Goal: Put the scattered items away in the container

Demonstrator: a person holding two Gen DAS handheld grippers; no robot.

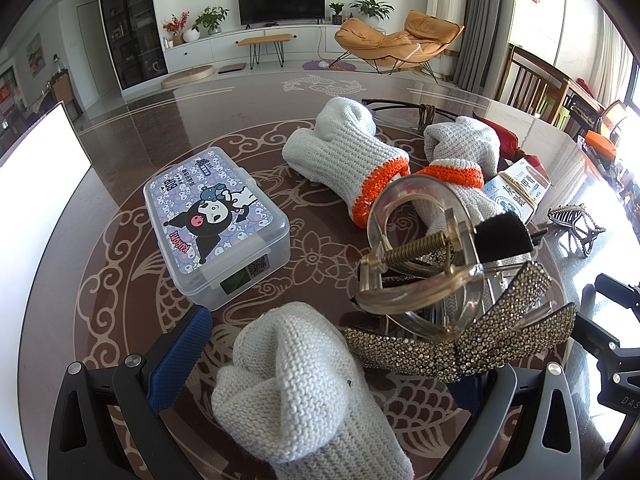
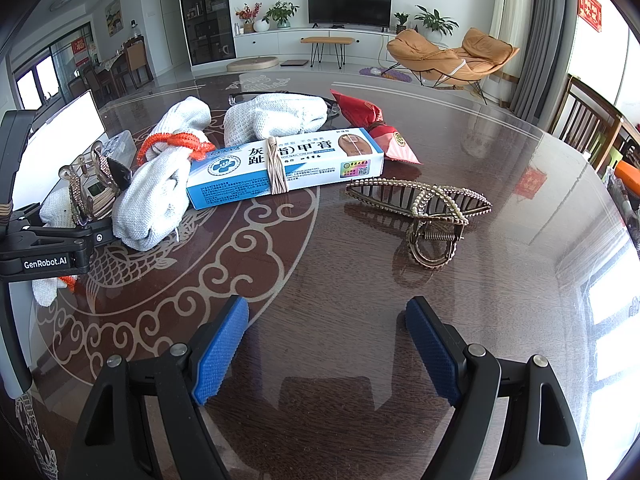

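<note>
We see left hand-held gripper (image 1: 320, 364) spread wide around glove (image 1: 296, 384) and rhinestone clip (image 1: 460, 344); right hand-held gripper (image 2: 328, 348) wide, empty; box (image 1: 216, 224) lid shut, needs opening first.

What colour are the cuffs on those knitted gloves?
Orange, on light grey knit gloves. The cuffs show best in the left wrist view.

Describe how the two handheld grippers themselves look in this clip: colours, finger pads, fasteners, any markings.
Both are matte black frames with triangular cut-outs and round silver bolts at the joints. The right gripper has textured blue pads on two black fingers. The left gripper shows the same blue pad; seen from the right wrist view, its side carries white "GenRobot.AI" lettering. No cables or sleeves are visible.
</note>
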